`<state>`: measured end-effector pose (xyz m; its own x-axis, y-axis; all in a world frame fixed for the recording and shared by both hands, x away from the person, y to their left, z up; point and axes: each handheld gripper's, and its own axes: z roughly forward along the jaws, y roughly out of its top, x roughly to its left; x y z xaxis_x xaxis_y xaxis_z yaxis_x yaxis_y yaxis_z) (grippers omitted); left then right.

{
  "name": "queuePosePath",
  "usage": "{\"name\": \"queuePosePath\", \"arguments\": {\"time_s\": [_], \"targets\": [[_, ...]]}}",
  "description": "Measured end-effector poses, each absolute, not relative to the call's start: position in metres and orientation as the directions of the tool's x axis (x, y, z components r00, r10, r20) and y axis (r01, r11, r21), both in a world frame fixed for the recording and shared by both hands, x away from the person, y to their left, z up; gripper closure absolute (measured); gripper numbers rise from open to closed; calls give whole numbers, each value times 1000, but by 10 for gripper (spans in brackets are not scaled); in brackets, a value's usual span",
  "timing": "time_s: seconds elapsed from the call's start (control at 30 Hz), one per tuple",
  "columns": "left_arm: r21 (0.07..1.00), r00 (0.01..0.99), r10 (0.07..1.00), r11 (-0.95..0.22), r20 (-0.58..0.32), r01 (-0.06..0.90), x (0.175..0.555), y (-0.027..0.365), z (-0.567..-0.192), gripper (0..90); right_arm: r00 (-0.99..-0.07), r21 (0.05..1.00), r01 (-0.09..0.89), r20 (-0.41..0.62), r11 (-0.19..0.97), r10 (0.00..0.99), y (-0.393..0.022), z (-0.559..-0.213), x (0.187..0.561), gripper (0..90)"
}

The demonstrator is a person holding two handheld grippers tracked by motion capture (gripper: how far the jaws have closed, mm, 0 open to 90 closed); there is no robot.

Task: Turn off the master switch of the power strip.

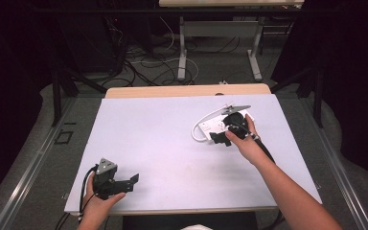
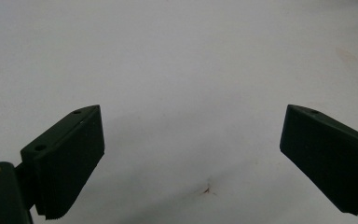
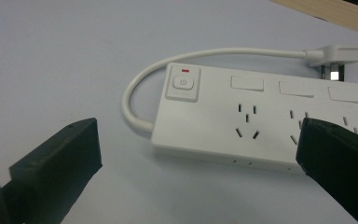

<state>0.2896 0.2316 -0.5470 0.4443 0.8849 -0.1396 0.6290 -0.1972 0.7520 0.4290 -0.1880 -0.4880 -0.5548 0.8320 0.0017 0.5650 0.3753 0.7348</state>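
My 2 pairs of fingers [image 3: 51, 163] are matte black with fine ribbing along the edges. The power strip [image 3: 261, 121] is plain white, its cord [image 3: 135, 88] and plug [image 3: 338, 55] white too, with a small red mark above its grey-white switch [image 3: 182, 84]. Under the strip the surface [image 1: 163, 139] is pale lilac-white, edged in light wood.

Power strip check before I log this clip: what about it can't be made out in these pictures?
- Power strip, right gripper view: its far end runs off the right edge and behind the right hand-held gripper's black jaw, so the socket count is unknown.
- High view: the right hand and hand-held gripper cover most of the strip.
- Plug: prongs barely show.
- Power button: label too small to read.
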Motion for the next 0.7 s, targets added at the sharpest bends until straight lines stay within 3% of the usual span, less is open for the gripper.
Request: {"name": "queuePosePath", "arguments": {"time_s": [0.27,0.7], "targets": [[750,443,886,-199,-138,631,290,232,-547,63,-588,743,530,-27,410,809,-201,-483,401,0],[750,441,887,-198,-137,631,290,231,-548,63,-559,753,523,-50,399,828,-237,-487,365,0]]}}
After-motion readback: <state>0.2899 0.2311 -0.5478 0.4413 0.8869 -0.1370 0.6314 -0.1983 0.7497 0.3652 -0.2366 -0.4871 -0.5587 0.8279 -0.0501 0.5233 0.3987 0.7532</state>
